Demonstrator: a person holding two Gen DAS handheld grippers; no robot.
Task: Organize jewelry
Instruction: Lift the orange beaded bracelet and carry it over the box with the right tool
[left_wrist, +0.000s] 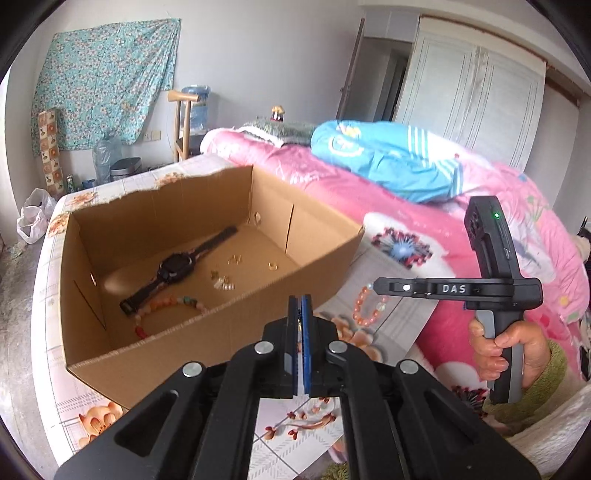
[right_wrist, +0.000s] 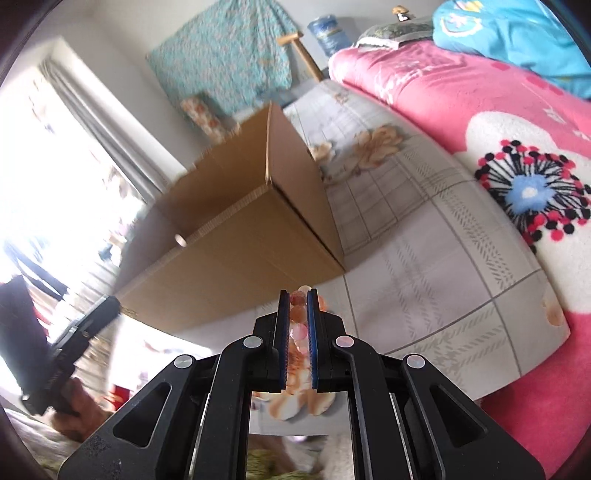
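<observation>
An open cardboard box (left_wrist: 258, 295) stands on a floral table top (left_wrist: 388, 325). Inside lie a black watch (left_wrist: 177, 267), a multicolour bead bracelet (left_wrist: 166, 308), a gold ring (left_wrist: 272, 266) and small earrings (left_wrist: 223, 282). My left gripper (left_wrist: 303, 306) is shut just over the box's near wall, and a thin sliver of something shows between its pads. My right gripper (left_wrist: 378, 288) hangs to the right of the box and is shut on an orange bead bracelet (left_wrist: 365, 308). In the right wrist view the beads (right_wrist: 297, 314) sit between the right gripper's pads (right_wrist: 297, 295), close to the box (right_wrist: 240, 258).
A pink floral blanket (left_wrist: 461, 229) with a blue cloth bundle (left_wrist: 388, 158) lies right of the table (right_wrist: 424, 266). A bright window is on the left in the right wrist view. A white plastic bag (left_wrist: 33, 218) sits on the floor at far left.
</observation>
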